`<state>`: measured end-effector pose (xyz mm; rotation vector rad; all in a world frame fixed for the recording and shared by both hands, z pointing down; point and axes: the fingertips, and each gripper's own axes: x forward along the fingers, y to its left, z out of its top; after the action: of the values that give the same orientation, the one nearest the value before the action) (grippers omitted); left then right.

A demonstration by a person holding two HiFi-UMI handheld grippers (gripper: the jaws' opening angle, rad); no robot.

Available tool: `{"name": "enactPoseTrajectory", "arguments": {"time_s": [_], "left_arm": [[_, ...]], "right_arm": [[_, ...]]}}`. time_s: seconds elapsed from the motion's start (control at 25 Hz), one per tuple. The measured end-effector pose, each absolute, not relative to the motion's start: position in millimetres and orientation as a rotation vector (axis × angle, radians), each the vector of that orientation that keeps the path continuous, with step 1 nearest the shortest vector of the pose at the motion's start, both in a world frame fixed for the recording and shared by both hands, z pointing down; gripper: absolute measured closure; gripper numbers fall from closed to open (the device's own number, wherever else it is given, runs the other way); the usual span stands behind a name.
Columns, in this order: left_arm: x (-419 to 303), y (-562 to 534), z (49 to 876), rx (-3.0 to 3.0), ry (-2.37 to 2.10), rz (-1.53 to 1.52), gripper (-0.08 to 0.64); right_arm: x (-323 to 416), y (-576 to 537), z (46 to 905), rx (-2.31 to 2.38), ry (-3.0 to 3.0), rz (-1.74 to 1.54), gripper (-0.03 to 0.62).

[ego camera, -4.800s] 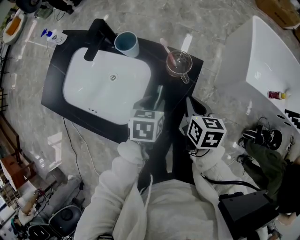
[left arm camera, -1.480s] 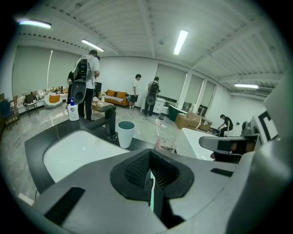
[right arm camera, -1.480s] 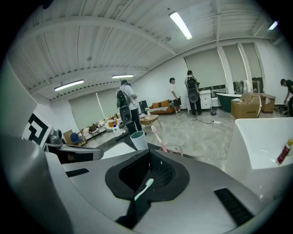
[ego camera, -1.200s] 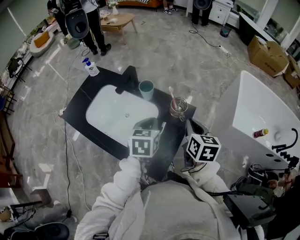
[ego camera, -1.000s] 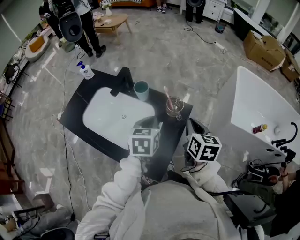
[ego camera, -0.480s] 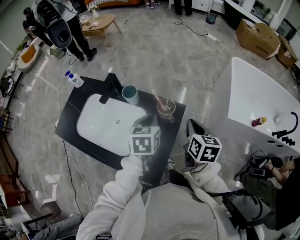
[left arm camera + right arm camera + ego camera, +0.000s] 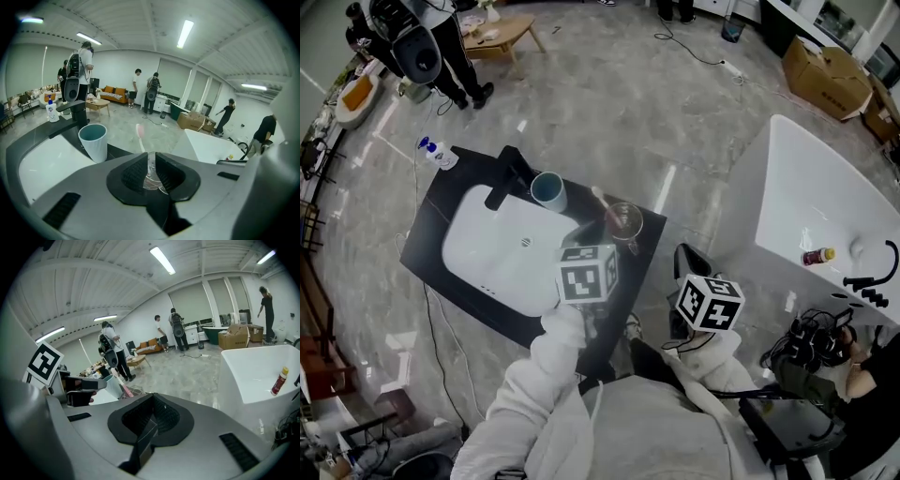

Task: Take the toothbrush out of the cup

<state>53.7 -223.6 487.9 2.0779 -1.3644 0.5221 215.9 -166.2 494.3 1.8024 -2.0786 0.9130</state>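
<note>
1. The toothbrush stands in the glass at the right end of the black counter. Its pink head leans away from the glass toward the teal cup.
2. The teal cup stands beside the faucet at the back rim of the sink, near the glass but apart from it.
3. The left gripper points at the glass from the near side. Its jaws have just been opening and stand a narrow slit apart.
4. No pad presses on anything. The glass shows through the slit, just beyond the tips.
5. In the left gripper view the toothbrush rises above the jaws, slightly left of the slit and tilted left. The teal cup stands farther left.
6. The right gripper is clenched with its pads meeting on nothing.
7. In the head view the right gripper hangs off the counter's right edge, between the counter and the white tub.
8. In the right gripper view the toothbrush lies well off to the left of the jaws, next to the teal cup.
</note>
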Motion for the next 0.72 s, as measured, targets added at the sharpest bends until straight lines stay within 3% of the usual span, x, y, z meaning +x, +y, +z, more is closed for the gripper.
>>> {"name": "enactPoseTrajectory", "arguments": {"time_s": [0.28, 0.72], "left_arm": [[57.2, -239.3, 500.4, 2.002, -1.409, 0.512, 0.477], [61.3, -262.3, 520.9, 1.935, -1.455, 0.524, 0.467]], "right_arm": [[234.5, -183.3, 503.9, 1.769, -2.067, 0.938, 0.569], [247.4, -199.0, 529.8, 1.727, -2.045, 0.987, 0.569]]}}
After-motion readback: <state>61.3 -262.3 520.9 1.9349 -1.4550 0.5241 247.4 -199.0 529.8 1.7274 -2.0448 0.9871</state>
